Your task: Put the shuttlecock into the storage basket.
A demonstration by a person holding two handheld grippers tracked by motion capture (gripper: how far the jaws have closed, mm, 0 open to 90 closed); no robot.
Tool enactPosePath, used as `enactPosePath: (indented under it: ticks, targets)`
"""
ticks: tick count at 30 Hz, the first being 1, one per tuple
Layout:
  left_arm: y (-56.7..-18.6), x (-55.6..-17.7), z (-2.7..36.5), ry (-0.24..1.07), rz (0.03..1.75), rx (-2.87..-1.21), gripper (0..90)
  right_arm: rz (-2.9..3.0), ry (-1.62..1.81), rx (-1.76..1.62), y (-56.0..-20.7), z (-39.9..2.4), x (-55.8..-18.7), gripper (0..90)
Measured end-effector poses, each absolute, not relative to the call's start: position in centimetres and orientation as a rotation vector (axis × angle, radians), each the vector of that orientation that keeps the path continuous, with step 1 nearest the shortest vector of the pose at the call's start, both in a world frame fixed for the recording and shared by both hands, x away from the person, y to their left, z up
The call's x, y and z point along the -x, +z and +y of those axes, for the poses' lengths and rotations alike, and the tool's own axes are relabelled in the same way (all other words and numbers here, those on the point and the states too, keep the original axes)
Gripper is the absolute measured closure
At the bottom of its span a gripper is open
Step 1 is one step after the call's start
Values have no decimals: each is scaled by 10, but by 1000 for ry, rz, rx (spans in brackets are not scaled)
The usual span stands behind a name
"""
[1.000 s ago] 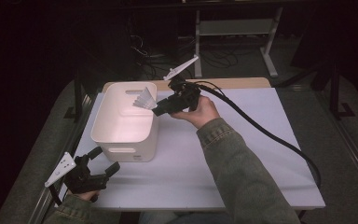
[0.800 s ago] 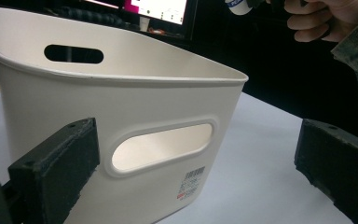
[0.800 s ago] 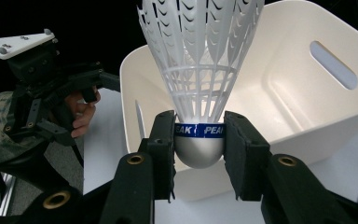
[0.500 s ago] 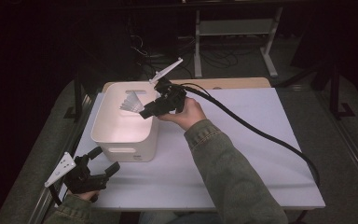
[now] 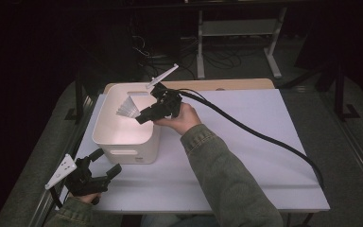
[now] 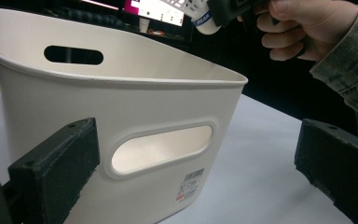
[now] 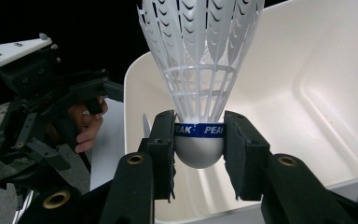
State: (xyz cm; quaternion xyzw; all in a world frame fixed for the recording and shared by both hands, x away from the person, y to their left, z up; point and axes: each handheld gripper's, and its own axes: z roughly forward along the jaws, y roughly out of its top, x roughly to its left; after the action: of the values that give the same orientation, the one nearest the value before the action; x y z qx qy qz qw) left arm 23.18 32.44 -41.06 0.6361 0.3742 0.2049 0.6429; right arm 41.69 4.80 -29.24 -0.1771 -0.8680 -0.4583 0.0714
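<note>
Right gripper (image 5: 141, 118), black and two-jawed, held over the open top of the white plastic bin with slot handles (image 5: 105, 134), its tip angled down and left in the high view. Fingers (image 7: 164, 149) closed partway on the rounded white cork of a white plastic shuttlecock with a blue band (image 7: 199, 88), one pad on each side of the band. Skirt of the shuttlecock fanned out away from the gripper, above the bin's interior and clear of its floor. Right hand (image 5: 182, 118) wrapped round the gripper body, forearm in an olive-green sleeve (image 5: 227, 182) reaching in from the bottom edge, thick black cable (image 5: 264, 139) trailing off to the right across the tabletop.

Left gripper (image 5: 105, 165) resting low at the near left corner, just in front of the bin, held in the left hand (image 5: 82, 198). Fingers (image 6: 56, 165) spread wide with nothing between them, pointed at the bin's near wall and its slot handle.

White tabletop (image 5: 246, 156) bare apart from the bin, with a strip of light wood (image 5: 236, 84) along the far edge. Dark room beyond, a pale metal stand (image 5: 238, 28) and loose cables on the floor behind.
</note>
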Motion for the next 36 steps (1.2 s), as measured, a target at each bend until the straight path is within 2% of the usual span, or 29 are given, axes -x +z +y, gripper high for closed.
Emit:
enactPosePath:
  ticks: [10, 13, 14, 15, 16, 17, 22, 36]
  targets:
    - [-411, -232, 323, 457, 863, -1439, 0, -2592, -1363, 539, -307, 56, -418, 635]
    - [-411, -232, 323, 460, 858, -1450, 0, -2583, -1365, 533, -308, 56, -418, 589]
    - [-411, -232, 322, 458, 856, -1446, 0, -2596, -1371, 540, -309, 56, -419, 435]
    - [-411, -232, 322, 456, 857, -1446, 0, -2596, -1371, 540, -309, 56, -419, 435]
    - [-411, -232, 322, 457, 856, -1450, 0, -2604, -1374, 552, -308, 55, -419, 385]
    - [-411, -232, 323, 459, 853, -1454, 0, -2612, -1372, 551, -309, 54, -421, 278]
    - [-411, -231, 323, 456, 864, -1453, 0, -2673, -1391, 596, -306, 53, -416, 0]
    - [-411, -232, 323, 460, 854, -1450, 0, -2684, -1465, 553, -295, 36, -407, 0]
